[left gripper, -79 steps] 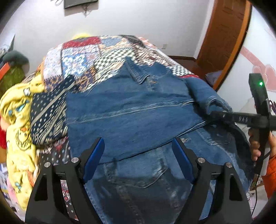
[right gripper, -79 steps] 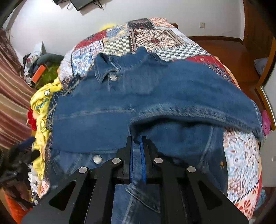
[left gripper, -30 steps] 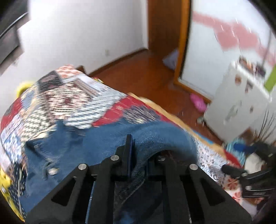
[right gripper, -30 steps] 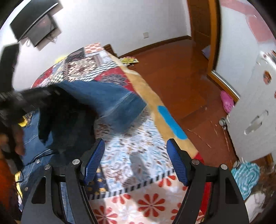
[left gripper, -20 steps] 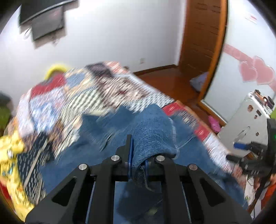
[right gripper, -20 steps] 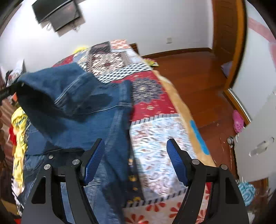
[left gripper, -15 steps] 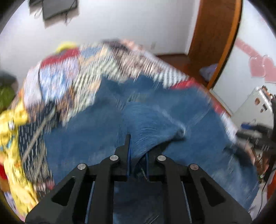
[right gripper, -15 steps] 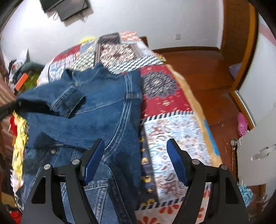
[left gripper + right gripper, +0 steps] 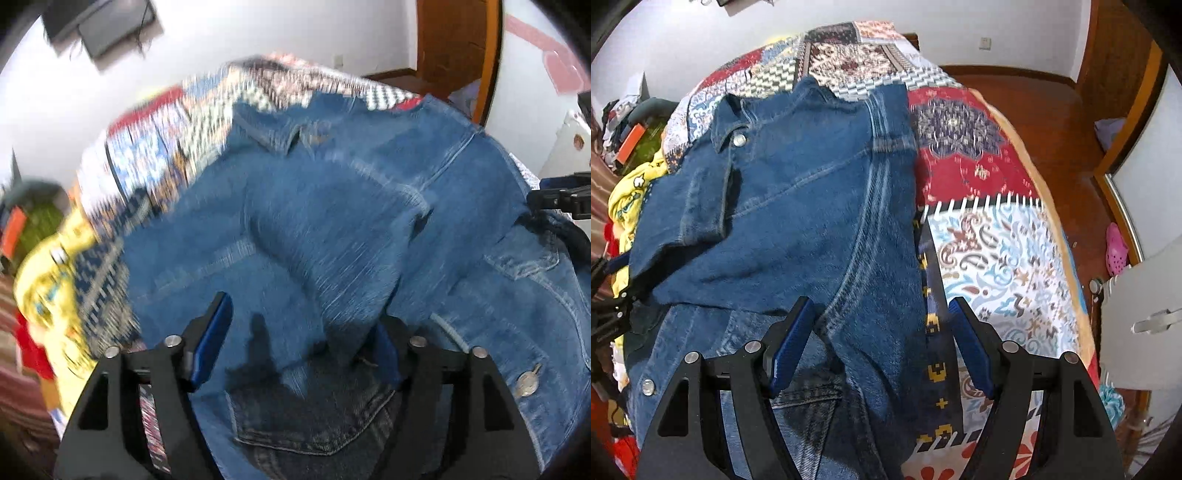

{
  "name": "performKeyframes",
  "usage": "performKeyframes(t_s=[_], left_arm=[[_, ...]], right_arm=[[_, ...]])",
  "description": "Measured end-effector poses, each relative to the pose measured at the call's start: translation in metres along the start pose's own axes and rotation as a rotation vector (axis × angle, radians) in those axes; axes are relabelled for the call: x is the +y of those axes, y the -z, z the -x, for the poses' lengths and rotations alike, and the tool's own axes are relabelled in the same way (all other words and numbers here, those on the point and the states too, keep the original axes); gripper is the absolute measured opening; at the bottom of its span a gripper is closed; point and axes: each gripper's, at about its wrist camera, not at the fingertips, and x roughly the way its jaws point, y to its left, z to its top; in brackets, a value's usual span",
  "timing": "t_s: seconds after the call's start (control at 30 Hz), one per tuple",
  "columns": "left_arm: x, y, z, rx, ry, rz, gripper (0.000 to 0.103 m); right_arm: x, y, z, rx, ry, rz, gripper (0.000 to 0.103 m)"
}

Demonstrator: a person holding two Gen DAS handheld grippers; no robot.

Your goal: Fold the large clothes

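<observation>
A blue denim jacket (image 9: 798, 206) lies on the patchwork bedspread (image 9: 997, 229), with its right sleeve (image 9: 332, 236) folded across the body. In the blurred left wrist view my left gripper (image 9: 299, 332) is open just above the jacket, and the sleeve cuff lies loose against its right finger. My right gripper (image 9: 879, 343) is open and empty above the jacket's right edge near the hem. The right gripper also shows at the right edge of the left wrist view (image 9: 561, 195).
Yellow and red clothes (image 9: 628, 192) are piled at the bed's left side. A wooden floor (image 9: 1052, 110) and door lie to the right, with a white cabinet (image 9: 1145, 317) and a pink shoe (image 9: 1117, 247) near the bed's corner.
My left gripper carried the sleeve across the jacket, then opened and let it go. My right gripper stayed open and swung back over the jacket's right edge.
</observation>
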Motion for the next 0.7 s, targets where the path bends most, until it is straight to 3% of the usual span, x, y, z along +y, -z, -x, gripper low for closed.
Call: performKeyframes(t_s=[0.07, 0.2, 0.33, 0.43, 0.47, 0.63, 0.7], left_arm=[[-0.004, -0.010, 0.009, -0.045, -0.018, -0.023, 0.087], [-0.017, -0.028, 0.010, -0.087, -0.007, -0.075, 0.089], [-0.040, -0.040, -0.020, -0.024, 0.027, -0.176, 0.088], [-0.051, -0.039, -0.047, 0.018, -0.027, -0.222, 0.088], [-0.051, -0.039, -0.053, 0.020, -0.035, -0.220, 0.085], [-0.036, -0.047, -0.051, -0.029, 0.063, -0.125, 0.044], [-0.025, -0.051, -0.042, -0.050, 0.100, -0.062, 0.020]], right_arm=[[0.003, -0.004, 0.006, -0.022, 0.000, 0.003, 0.071], [0.006, -0.008, 0.020, -0.063, -0.024, -0.002, 0.071], [0.011, -0.008, 0.025, -0.079, -0.020, 0.014, 0.071], [0.013, -0.005, 0.024, -0.073, -0.029, 0.017, 0.071], [0.012, -0.005, 0.024, -0.072, -0.030, 0.018, 0.071], [0.011, -0.002, 0.024, -0.066, -0.017, 0.018, 0.072], [0.009, -0.003, 0.024, -0.064, -0.009, 0.012, 0.072]])
